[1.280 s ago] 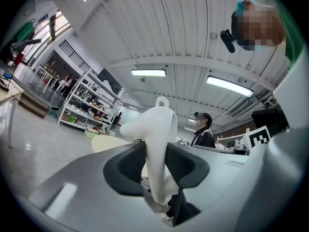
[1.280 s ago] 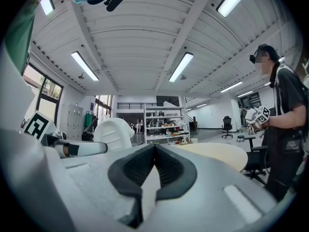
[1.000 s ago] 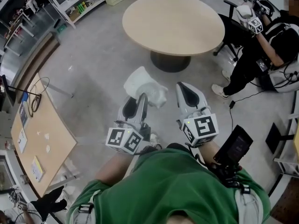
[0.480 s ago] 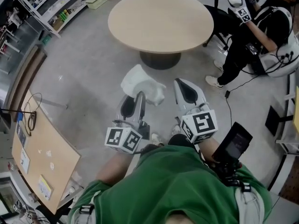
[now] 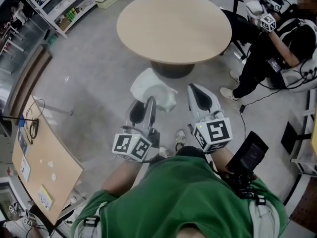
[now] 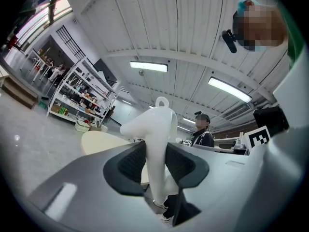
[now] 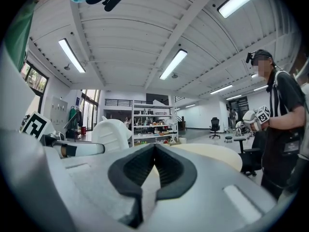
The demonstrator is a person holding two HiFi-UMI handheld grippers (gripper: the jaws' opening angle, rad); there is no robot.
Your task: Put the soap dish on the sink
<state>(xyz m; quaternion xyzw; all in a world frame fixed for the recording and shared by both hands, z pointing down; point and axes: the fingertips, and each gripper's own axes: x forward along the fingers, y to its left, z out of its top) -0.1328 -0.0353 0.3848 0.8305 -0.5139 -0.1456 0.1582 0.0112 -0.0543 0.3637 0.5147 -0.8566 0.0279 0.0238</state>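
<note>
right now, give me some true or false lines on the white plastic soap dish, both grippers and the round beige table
1. The left gripper is clamped on the white plastic soap dish. True.
2. The right gripper holds a sponge. False: its jaws are together with nothing between them.
3. The soap dish rests on the round beige table. False: it is carried in the air, short of the table.
4. A person in black is beside the table. True.

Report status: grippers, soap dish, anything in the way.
Left gripper shut on soap dish, not yet set down. Right gripper shut, empty. Round table ahead, person at its right.
</note>
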